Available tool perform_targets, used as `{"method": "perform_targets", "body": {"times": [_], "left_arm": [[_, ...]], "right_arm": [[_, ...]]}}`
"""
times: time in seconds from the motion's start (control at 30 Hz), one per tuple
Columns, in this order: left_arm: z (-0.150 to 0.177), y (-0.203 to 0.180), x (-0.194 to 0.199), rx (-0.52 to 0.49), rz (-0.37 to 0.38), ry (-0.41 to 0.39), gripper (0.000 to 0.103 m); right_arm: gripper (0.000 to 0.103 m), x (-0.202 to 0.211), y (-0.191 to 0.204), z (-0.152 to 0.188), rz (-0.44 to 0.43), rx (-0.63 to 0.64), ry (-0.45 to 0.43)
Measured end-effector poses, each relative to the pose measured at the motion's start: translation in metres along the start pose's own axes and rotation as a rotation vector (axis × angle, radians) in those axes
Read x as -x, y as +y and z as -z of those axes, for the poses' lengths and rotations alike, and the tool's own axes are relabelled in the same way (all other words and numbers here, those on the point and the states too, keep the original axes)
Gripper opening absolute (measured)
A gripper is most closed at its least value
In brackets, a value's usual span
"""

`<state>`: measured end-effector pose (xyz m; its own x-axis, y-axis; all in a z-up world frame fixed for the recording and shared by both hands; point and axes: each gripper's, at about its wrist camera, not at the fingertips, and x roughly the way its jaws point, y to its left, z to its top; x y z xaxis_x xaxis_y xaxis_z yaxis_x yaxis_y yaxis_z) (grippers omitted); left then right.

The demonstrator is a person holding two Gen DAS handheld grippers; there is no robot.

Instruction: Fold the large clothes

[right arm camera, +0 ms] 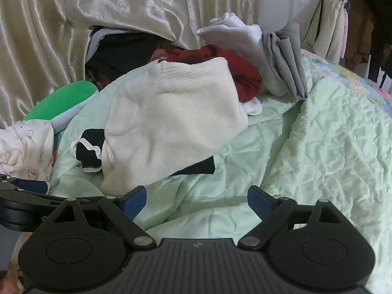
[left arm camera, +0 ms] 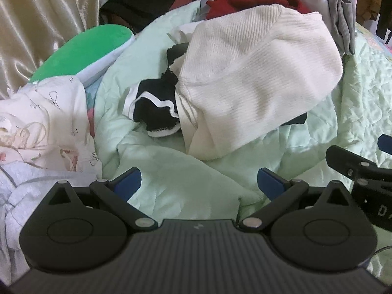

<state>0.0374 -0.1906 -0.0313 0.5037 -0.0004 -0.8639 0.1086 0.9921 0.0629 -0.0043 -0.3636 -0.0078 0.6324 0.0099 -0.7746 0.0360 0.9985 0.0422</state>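
A folded cream ribbed sweater (left arm camera: 257,78) (right arm camera: 171,122) lies on a pale green quilt (left arm camera: 183,171) (right arm camera: 306,147). A black garment with white trim (left arm camera: 156,112) (right arm camera: 88,152) pokes out from under its left side. My left gripper (left arm camera: 198,183) hovers open over the quilt just in front of the sweater, nothing between its blue pads. My right gripper (right arm camera: 197,202) is open too, empty, close to the sweater's near edge. Each gripper shows at the edge of the other's view: the right (left arm camera: 355,166), the left (right arm camera: 24,191).
Behind the sweater lie a red garment (right arm camera: 245,73), a grey one (right arm camera: 286,58) and a white one (right arm camera: 235,31). A green pillow (left arm camera: 80,51) and a white printed cloth (left arm camera: 41,122) are at the left. A cream curtain (right arm camera: 98,12) hangs behind; a clothes rack (right arm camera: 343,24) stands far right.
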Motion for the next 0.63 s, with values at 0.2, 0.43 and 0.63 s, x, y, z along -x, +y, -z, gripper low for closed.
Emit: {"method": "perform_targets", "body": {"times": [0.2,0.43,0.63], "left_arm": [[-0.0012,0.0048,0.0016,0.01,-0.001,-0.015,0.103],[-0.0027,0.0095,0.0056,0.014,-0.015,-0.031,0.103],[-0.0025,0.0094,0.0057,0.007,-0.033,-0.029,0.103]], "right_arm": [[0.091,-0.0027,0.0029,0.0005,0.008,0.013,0.006],[0.091,-0.0033,0.0078,0.0002,0.011,0.027,0.006],[0.091,-0.0055,0.0095,0.0009,0.011,0.038,0.015]]}}
